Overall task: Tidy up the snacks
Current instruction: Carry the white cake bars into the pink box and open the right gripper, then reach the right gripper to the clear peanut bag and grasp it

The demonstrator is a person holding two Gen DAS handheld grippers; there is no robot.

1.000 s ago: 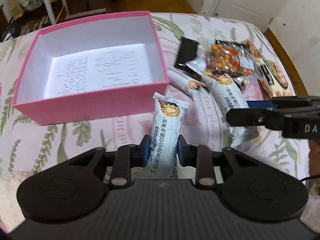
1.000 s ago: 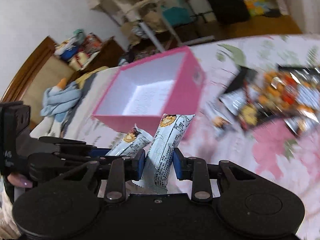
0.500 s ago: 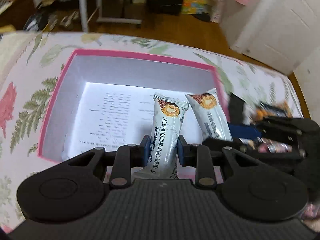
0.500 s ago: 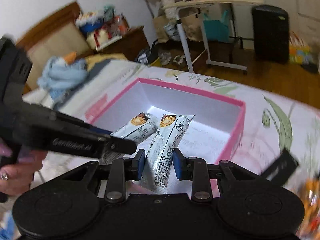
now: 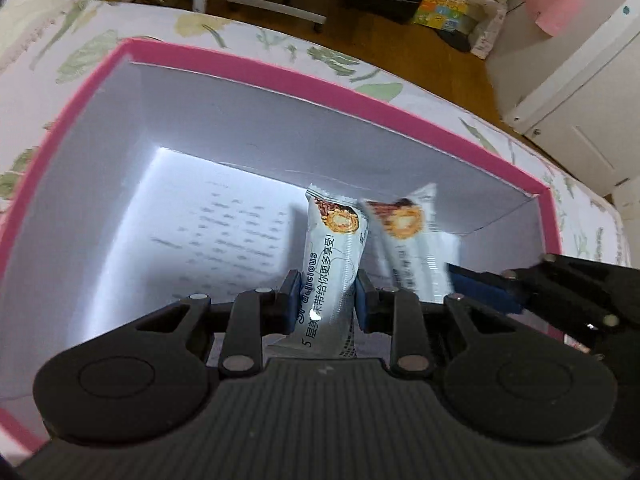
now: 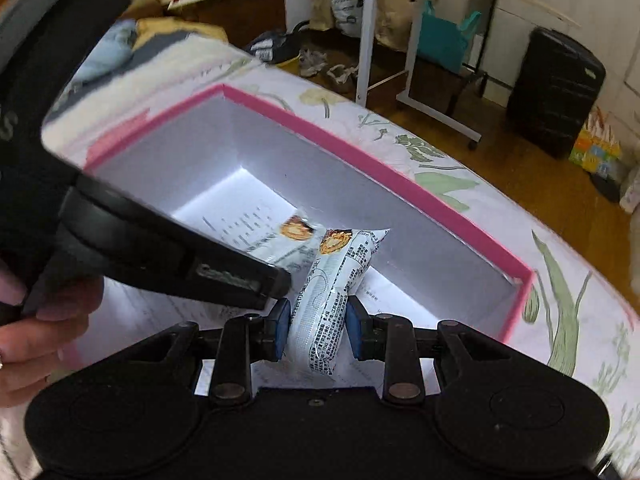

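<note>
Left gripper (image 5: 324,300) and right gripper (image 6: 318,326) each clamp a bar (image 5: 334,256) over the box (image 5: 248,76); neither is released yet.

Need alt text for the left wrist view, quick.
The left gripper clamps a white foil snack bar upright over the white-lined pink cardboard box. Right of it, the right gripper holds a matching second bar inside the box.

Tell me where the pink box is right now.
In both wrist views the pink box sits open on the floral bedspread, directly beneath both tools' snack bars.
</note>
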